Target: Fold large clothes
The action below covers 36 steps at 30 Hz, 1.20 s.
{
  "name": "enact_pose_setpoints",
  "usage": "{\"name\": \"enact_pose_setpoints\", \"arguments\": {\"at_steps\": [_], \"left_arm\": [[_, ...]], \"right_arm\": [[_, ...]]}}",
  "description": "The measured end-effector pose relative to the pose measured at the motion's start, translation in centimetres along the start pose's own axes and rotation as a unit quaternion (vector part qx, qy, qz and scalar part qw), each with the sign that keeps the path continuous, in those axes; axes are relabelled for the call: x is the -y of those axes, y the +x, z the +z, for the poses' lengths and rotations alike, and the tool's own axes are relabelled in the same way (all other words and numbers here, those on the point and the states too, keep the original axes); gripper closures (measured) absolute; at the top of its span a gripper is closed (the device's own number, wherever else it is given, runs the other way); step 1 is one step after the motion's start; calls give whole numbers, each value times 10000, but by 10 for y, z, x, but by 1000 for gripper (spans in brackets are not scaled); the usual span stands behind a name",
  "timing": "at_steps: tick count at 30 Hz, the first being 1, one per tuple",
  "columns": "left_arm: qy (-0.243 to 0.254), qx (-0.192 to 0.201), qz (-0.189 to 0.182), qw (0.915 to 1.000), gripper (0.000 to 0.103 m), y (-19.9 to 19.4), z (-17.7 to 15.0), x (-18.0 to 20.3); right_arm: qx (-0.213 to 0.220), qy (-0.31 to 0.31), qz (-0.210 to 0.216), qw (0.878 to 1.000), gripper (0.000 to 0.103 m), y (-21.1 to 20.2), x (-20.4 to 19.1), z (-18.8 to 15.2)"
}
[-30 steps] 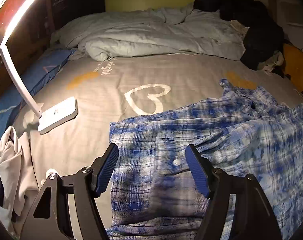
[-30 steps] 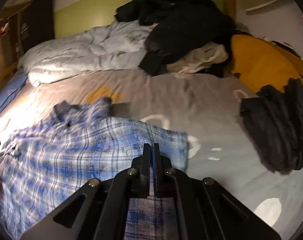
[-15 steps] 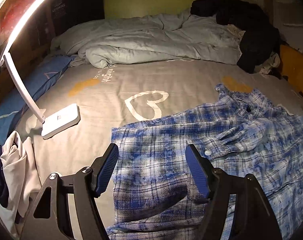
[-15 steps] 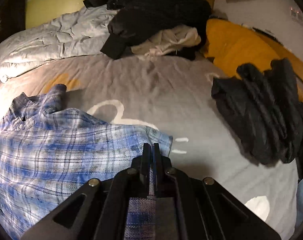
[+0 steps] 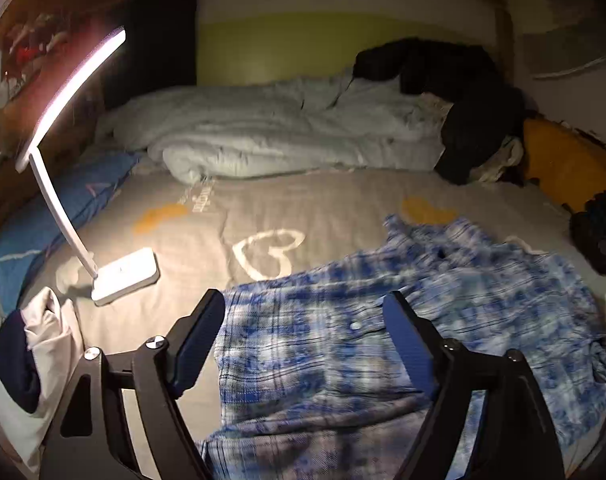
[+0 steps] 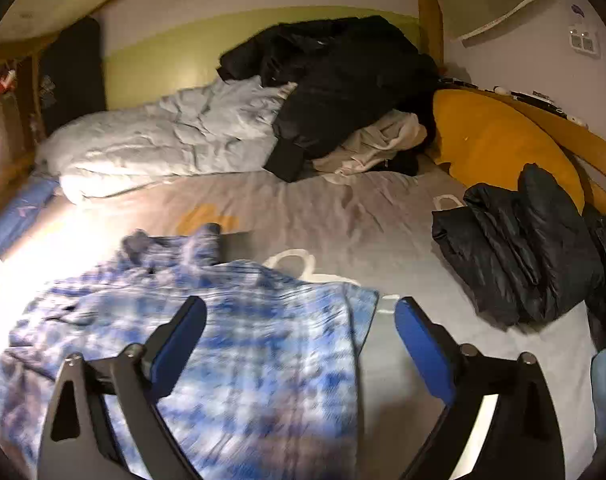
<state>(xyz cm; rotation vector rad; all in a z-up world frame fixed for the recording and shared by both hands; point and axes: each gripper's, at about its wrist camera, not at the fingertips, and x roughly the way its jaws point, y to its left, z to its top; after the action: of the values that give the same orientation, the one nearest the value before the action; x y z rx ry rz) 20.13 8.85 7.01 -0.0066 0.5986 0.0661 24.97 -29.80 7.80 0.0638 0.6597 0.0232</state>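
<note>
A blue and white plaid shirt [image 5: 443, 320] lies spread on the grey bed sheet [image 5: 323, 208], collar toward the far side. My left gripper [image 5: 303, 316] hangs above the shirt's near left part; its jaws are opening and nothing is pressed between the pads. In the right wrist view the same shirt [image 6: 231, 344] lies at lower left, blurred by motion. My right gripper [image 6: 299, 324] is above the shirt's right edge, its jaws opening wide, and the cloth lies below them, not gripped.
A lit white desk lamp [image 5: 123, 276] stands on the bed at left. A crumpled pale duvet [image 5: 287, 140] and black jacket [image 6: 343, 80] lie at the far end. A dark folded coat [image 6: 519, 248] and orange cushion [image 6: 499, 144] are at right. Pale clothing [image 5: 43, 344] sits near left.
My right gripper was shut on the shirt's cloth and has let go, its jaws now wide apart. Both grippers have lifted away from the shirt. The left jaws stand wider.
</note>
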Motion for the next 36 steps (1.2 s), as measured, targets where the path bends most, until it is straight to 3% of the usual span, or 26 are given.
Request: {"name": "enact_pose_setpoints", "arguments": {"at_steps": [3,7,9,14,16,18,19,22,24,26,28,30,33,36], "left_arm": [[132,240,-40,9996,8,-27,-9,9],[301,378,-25,9988,4,-53,-34,17],[322,223,-98,9992,4,-55,-44,19],[305,93,-267,9991,4,-60,-55,22],[345,161,-192,9991,4,-62,-56,22],[308,155,-160,9993,4,-63,-59,20],[259,126,-176,9994,4,-63,-60,18],[105,63,-224,9997,4,-64,-66,12],[58,67,-153,9998,4,-66,-70,9],[-4,37,-121,9999,4,-65,-73,6],[-95,1,-196,9998,4,-64,-72,3],[-171,30,-211,9996,4,-66,-72,0],[-169,46,-81,9998,4,-65,-71,-3],[-234,-72,20,9997,4,-59,-71,-7]], "right_arm": [[14,87,247,9997,7,-24,0,-12],[-231,-150,391,9989,9,-42,-4,-45],[-501,-546,386,9965,23,-45,-15,-69],[-1187,-1341,273,9835,43,-32,-38,-113],[-1480,-1313,25,9802,60,-19,-37,-121],[-1599,-1067,-81,9813,93,-10,-26,-121],[-1566,-951,-57,9831,99,-12,-21,-120],[-1080,-883,205,9900,99,-35,-18,-111],[-501,-863,391,9942,99,-61,-18,-108],[-103,-720,283,9970,99,-76,-9,-108],[167,-515,297,9981,99,-87,0,-102],[537,-256,585,9965,99,-102,11,-96],[547,-292,379,9974,99,-104,13,-95],[-99,-119,-59,9999,99,-73,19,-96]]}}
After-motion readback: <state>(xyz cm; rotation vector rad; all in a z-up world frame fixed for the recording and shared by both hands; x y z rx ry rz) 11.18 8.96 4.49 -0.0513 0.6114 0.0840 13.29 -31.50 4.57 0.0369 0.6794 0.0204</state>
